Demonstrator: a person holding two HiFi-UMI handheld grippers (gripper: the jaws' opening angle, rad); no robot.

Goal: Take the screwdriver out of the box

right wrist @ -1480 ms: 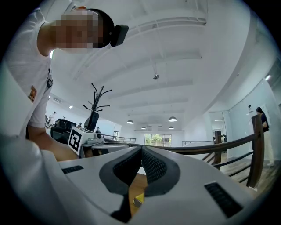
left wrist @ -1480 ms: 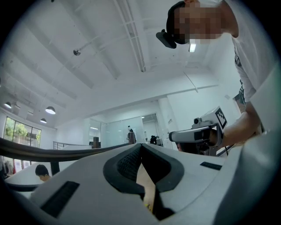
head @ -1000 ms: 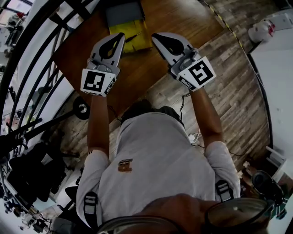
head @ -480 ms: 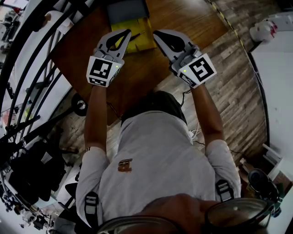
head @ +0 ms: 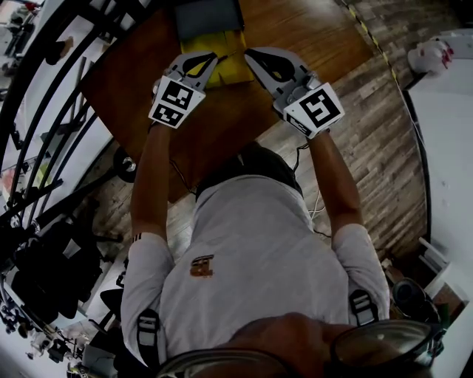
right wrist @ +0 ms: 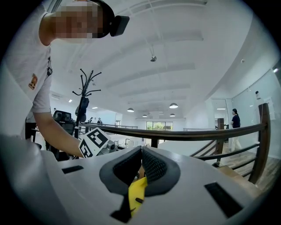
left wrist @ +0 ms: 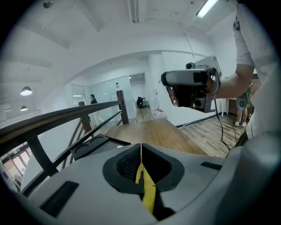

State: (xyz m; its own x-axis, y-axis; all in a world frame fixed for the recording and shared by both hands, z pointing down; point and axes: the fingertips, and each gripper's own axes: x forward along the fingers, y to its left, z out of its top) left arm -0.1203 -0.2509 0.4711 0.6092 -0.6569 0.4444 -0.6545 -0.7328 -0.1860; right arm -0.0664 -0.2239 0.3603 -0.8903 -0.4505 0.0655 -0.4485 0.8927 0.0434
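A yellow box (head: 230,68) with its grey lid (head: 208,18) folded back stands on the wooden table (head: 295,29). A thin dark tool, apparently the screwdriver (left wrist: 141,177), lies on the yellow inside and shows through the slit of my left jaws. My left gripper (head: 214,56) hangs over the box's left edge, tilted down, shut and holding nothing; from its own camera (left wrist: 141,145) the tips meet. My right gripper (head: 248,53) hovers level at the box's right side, also shut and holding nothing, its tips (right wrist: 141,147) together above the yellow box (right wrist: 136,190).
A dark stair railing (head: 52,81) runs along the table's left. The table's near edge (head: 222,159) is by the person's body, with wooden floor (head: 369,148) to the right. A white table (head: 451,148) stands far right. A coat stand (right wrist: 85,94) is in the background.
My left gripper has come down and forward to the box and tipped nose-down. The right gripper has shifted slightly towards the box. Both stayed shut.
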